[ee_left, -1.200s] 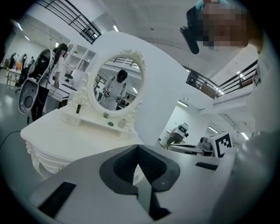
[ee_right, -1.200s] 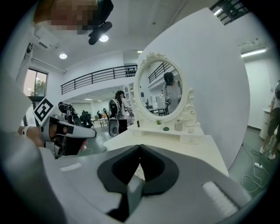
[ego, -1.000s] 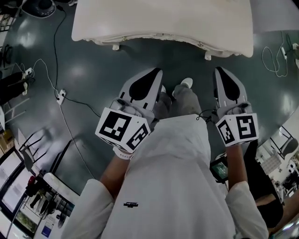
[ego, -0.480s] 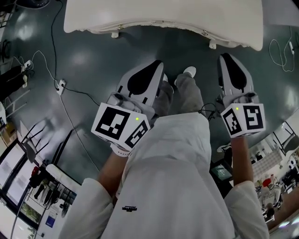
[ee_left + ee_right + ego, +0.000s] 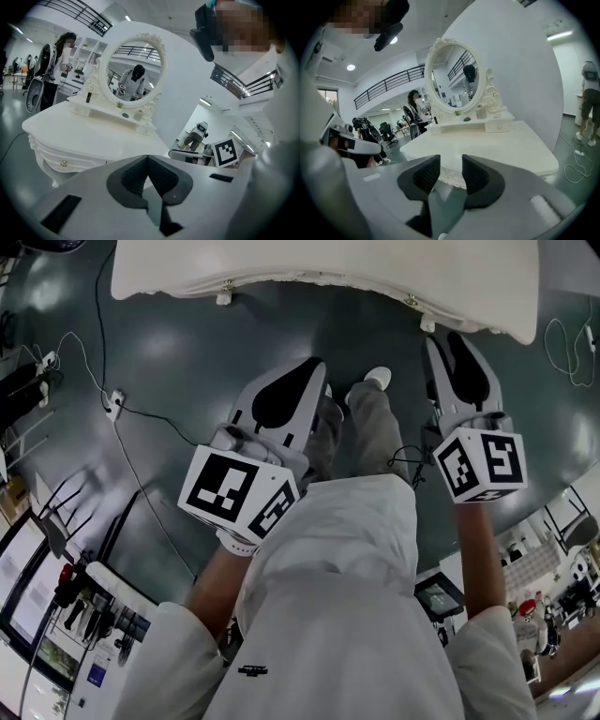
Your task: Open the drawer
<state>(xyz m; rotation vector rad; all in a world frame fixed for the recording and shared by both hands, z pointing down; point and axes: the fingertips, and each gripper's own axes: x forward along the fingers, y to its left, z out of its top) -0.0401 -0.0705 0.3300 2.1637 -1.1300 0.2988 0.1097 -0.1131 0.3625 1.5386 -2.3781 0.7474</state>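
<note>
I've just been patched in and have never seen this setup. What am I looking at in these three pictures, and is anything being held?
There is no robot arm: a person in a white top holds a two-jaw gripper in each hand. The top-down picture comes from a camera on their head. The other two cameras ride on the grippers and look along the jaws. The left gripper has its jaws together and is empty. The right gripper has its jaws opening, with nothing between them. Ahead stands a white carved dressing table with an oval white-framed mirror. Its drawer, with a small knob, looks closed and untouched.
</note>
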